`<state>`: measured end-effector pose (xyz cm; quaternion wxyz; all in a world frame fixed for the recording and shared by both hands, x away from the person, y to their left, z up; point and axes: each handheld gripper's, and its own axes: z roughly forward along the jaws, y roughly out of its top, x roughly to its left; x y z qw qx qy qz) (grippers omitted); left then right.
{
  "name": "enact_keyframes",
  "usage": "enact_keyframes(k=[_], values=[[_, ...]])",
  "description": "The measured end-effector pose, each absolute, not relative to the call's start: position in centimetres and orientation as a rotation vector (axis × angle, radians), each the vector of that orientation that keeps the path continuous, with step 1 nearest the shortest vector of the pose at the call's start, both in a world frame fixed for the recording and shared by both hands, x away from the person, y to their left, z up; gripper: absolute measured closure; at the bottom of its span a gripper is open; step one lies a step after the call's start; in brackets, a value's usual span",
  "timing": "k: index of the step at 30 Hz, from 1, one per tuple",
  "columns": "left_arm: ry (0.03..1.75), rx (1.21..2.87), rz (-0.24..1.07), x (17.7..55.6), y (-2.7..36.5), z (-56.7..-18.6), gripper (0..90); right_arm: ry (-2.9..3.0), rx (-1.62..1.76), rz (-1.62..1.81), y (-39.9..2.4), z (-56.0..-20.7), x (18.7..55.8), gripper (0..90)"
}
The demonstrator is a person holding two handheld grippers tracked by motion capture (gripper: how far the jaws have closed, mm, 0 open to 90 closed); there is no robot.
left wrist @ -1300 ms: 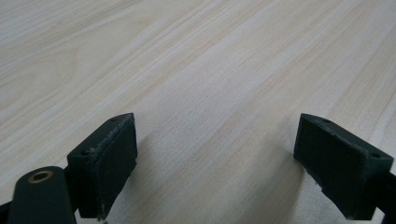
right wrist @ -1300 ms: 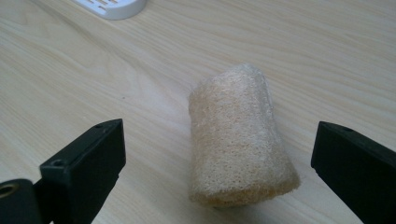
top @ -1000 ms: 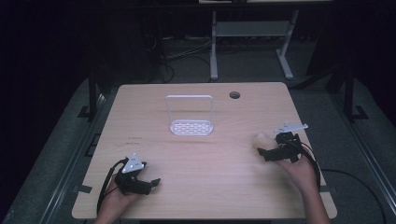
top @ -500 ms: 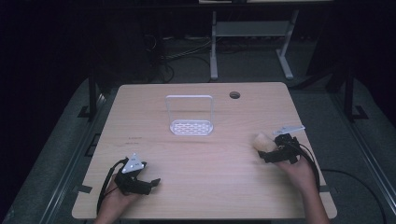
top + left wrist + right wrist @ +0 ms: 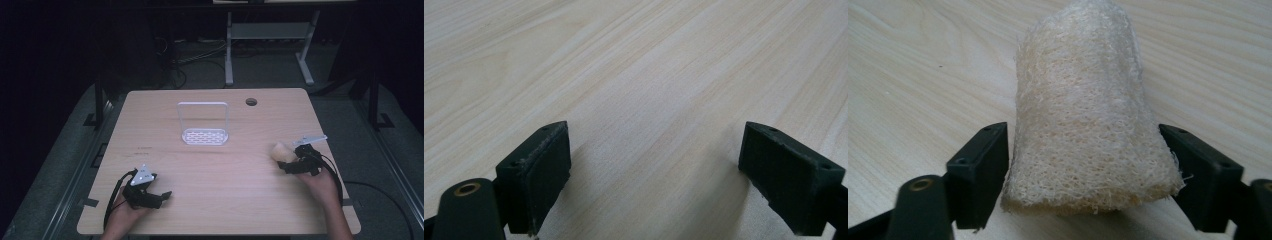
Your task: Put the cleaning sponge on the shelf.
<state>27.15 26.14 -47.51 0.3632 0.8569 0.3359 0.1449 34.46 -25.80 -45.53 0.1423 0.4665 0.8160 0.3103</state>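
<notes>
A pale, fibrous loofah sponge [image 5: 283, 151] rests on the wooden table [image 5: 225, 190] at its right side. My right gripper [image 5: 286, 161] lies low on the table behind it. In the right gripper view the loofah [image 5: 1083, 115] stands between the two black pads [image 5: 980, 175], which touch its flanks. The jaws have just been closing on it. My left gripper [image 5: 164, 198] rests near the front left corner. Its pads [image 5: 536, 175] stand wide apart over bare wood, with nothing between them.
A white stand with a slotted base and an upright wire frame [image 5: 204, 136] sits at the middle of the table's far half. A round cable hole [image 5: 251, 102] is near the far edge. Dark floor and a metal frame lie beyond the table.
The right gripper has edged forward around the loofah and its jaws have narrowed onto it. The left hand and gripper have stayed in place.
</notes>
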Motion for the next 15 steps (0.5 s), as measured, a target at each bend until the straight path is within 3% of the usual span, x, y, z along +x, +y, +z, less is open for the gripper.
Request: enact_keyframes(k=[15], values=[[0.865, 2.206, 0.373, 27.15, 26.14, -47.51, 12.7, 2.344, 1.347, 0.944, -26.15, -44.97, 34.09, 28.5]])
